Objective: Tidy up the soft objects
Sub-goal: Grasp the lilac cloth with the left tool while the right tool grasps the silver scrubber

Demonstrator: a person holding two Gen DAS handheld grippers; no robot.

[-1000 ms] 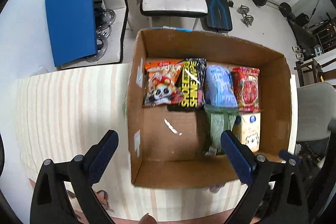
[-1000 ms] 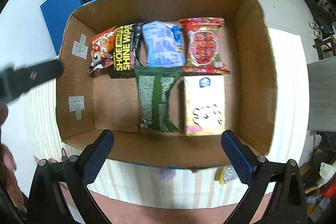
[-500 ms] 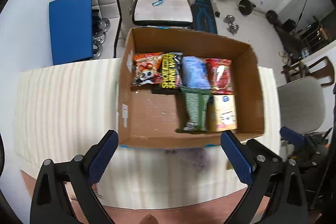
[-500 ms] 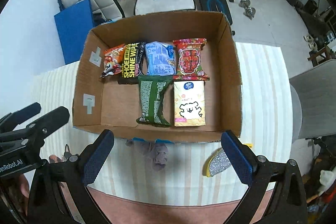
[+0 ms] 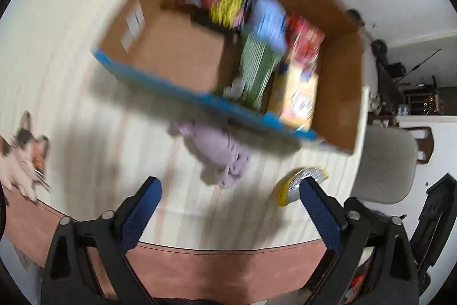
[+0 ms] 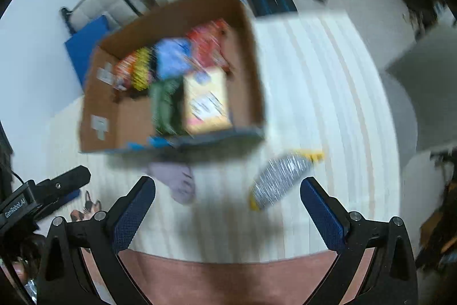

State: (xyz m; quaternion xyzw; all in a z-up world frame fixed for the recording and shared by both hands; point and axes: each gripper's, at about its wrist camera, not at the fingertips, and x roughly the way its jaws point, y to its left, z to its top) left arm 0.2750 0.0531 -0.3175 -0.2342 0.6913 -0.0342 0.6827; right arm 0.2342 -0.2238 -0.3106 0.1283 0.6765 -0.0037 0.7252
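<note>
Both my tongs, left (image 5: 228, 205) and right (image 6: 227, 203), gape empty, just narrowing a bit. The purple sock (image 5: 217, 150) and silver sponge (image 6: 281, 180) lie on the tabletop (image 5: 71, 47) just beside the box (image 5: 337, 93).

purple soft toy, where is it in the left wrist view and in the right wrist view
Left wrist view: the purple soft toy lies on the striped cloth just below the cardboard box's blue near edge, centre frame, above the open left tongs.
Right wrist view: it sits lower left of centre, partly under that same box edge.
Shared landmark: the silver and yellow packet, to the toy's right in both.
</note>
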